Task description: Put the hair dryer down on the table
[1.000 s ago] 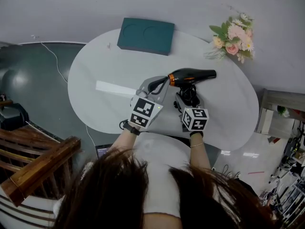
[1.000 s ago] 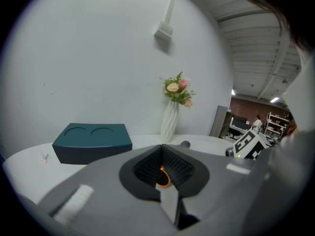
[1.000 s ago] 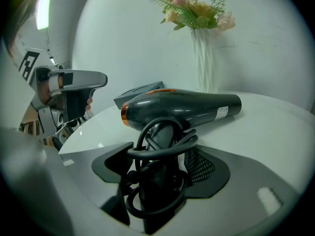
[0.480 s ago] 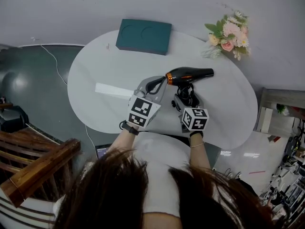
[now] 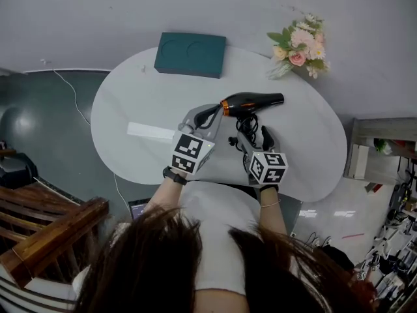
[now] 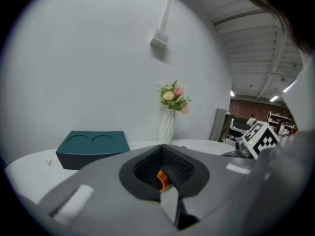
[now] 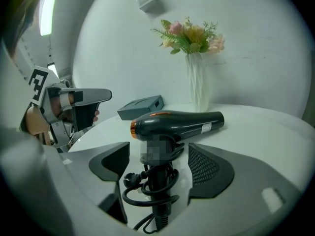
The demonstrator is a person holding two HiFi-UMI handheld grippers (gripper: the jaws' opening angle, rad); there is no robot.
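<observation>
black hair dryer (image 5: 251, 102) flat on table (image 5: 146, 93)

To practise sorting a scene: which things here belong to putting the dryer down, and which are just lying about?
Job: dryer; table; right gripper, jaws opening, dryer between them.
Lying about: box; flowers; white strip.

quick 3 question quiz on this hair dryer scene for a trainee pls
1. True or false: the hair dryer rests on the table.
2. What stands between the jaws of the right gripper? A) a green box B) the dryer's handle with its coiled cord C) nothing
3. In the head view, what stands at the table's far right edge?
Key: 1 true. 2 B; the jaws are opening and their pads are clear of the handle. 3 the vase of flowers.
</observation>
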